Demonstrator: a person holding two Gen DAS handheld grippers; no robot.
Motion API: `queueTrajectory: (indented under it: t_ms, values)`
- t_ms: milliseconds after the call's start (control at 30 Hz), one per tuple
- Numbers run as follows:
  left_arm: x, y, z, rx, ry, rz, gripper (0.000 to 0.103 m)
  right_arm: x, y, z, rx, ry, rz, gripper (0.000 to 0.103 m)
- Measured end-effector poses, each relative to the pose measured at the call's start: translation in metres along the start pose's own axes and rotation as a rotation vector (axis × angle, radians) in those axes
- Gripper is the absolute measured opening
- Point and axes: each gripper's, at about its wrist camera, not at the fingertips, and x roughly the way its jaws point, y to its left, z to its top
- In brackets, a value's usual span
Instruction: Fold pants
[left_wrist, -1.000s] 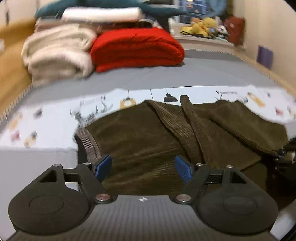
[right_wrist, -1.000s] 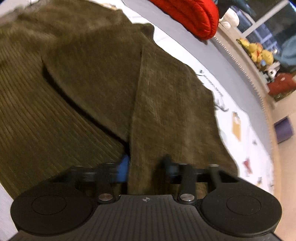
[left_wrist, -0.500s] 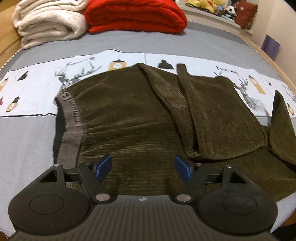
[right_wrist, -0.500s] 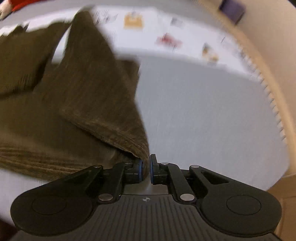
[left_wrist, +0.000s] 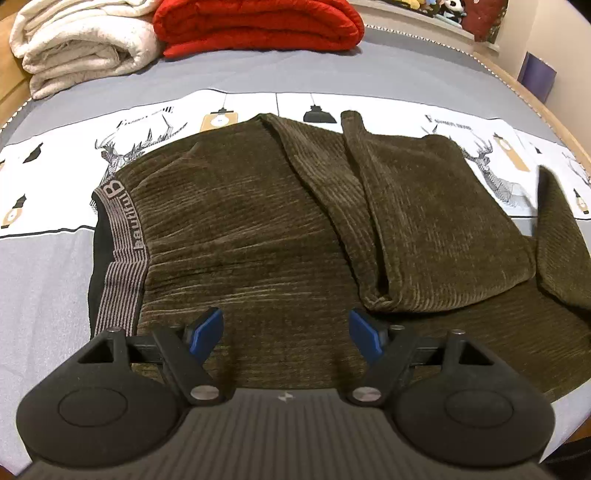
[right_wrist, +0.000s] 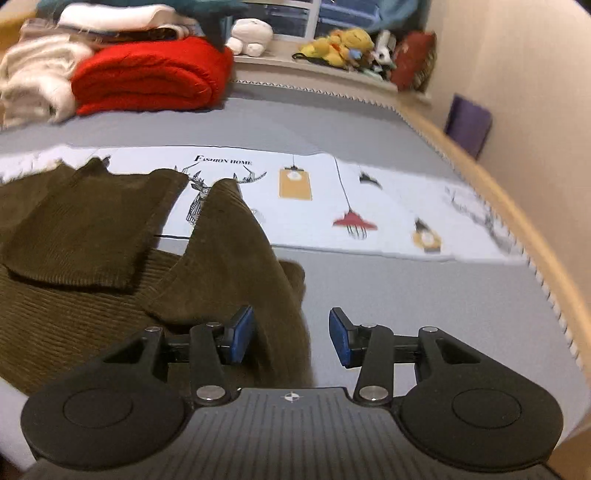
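Olive-brown corduroy pants (left_wrist: 258, 229) lie on the bed, with a grey striped waistband (left_wrist: 122, 236) at the left and the legs folded over toward the right. My left gripper (left_wrist: 286, 332) is open and empty, hovering over the near hip area. In the right wrist view the pants (right_wrist: 74, 229) lie at left, and a raised fold of one leg (right_wrist: 236, 258) stands up between the open jaws. My right gripper (right_wrist: 291, 334) is open, with its left pad (right_wrist: 242, 332) close to that fold.
The bed has a grey cover with a white printed band (right_wrist: 369, 206). A red folded blanket (left_wrist: 258, 26) and a cream blanket (left_wrist: 81, 48) lie at the head. Plush toys (right_wrist: 343, 44) sit on a shelf. A wooden bed edge (right_wrist: 517, 221) and wall are at right.
My right gripper was shut on the pants leg half a second ago; it has opened and turned to face the head of the bed. My left gripper has come slightly closer to the pants.
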Motion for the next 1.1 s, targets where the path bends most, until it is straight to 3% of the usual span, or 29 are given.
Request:
queueTrajectory:
  t_ms: [67, 100, 167, 233, 300, 400, 633, 700, 800, 833, 900, 967, 1100]
  values:
    - [0.002, 0.003, 0.0, 0.001, 0.006, 0.005, 0.08, 0.019, 0.003, 0.005, -0.003, 0.035, -0.136, 0.047]
    - [0.003, 0.004, 0.0, -0.001, 0.007, 0.007, 0.08, 0.023, 0.002, 0.008, 0.013, 0.024, -0.123, 0.046]
    - [0.003, 0.009, 0.002, -0.011, 0.007, 0.009, 0.08, 0.026, 0.011, 0.011, 0.02, -0.007, 0.008, 0.046]
    - [0.004, 0.013, 0.004, -0.033, 0.007, 0.008, 0.08, 0.031, 0.041, 0.011, -0.1, -0.001, 0.12, 0.046]
    - [0.004, 0.016, 0.005, -0.05, 0.007, 0.001, 0.08, 0.036, 0.077, 0.011, -0.269, -0.012, 0.166, 0.046]
    - [0.003, 0.016, 0.006, -0.047, 0.005, -0.002, 0.08, 0.048, 0.114, 0.012, -0.374, 0.022, 0.244, 0.046]
    - [0.007, 0.023, 0.002, -0.05, 0.025, 0.008, 0.08, 0.067, 0.156, -0.003, -0.553, 0.134, 0.243, 0.047]
    - [0.006, 0.027, 0.001, -0.057, 0.024, 0.008, 0.08, 0.067, 0.161, -0.006, -0.582, 0.122, 0.221, 0.047]
    - [0.007, 0.028, 0.001, -0.061, 0.028, 0.009, 0.08, 0.072, 0.155, -0.002, -0.537, 0.127, 0.198, 0.043]
    - [0.007, 0.027, 0.0, -0.06, 0.029, 0.01, 0.08, 0.072, 0.155, -0.002, -0.526, 0.131, 0.188, 0.025]
    - [0.007, 0.025, 0.001, -0.053, 0.031, 0.011, 0.08, 0.072, 0.141, 0.002, -0.464, 0.136, 0.18, 0.008]
    - [0.007, 0.021, 0.001, -0.048, 0.031, 0.01, 0.08, 0.064, 0.121, 0.01, -0.365, 0.083, 0.166, 0.007]
    - [0.006, 0.011, 0.002, -0.036, 0.025, 0.0, 0.08, 0.034, 0.032, 0.026, 0.057, -0.054, 0.094, 0.007]
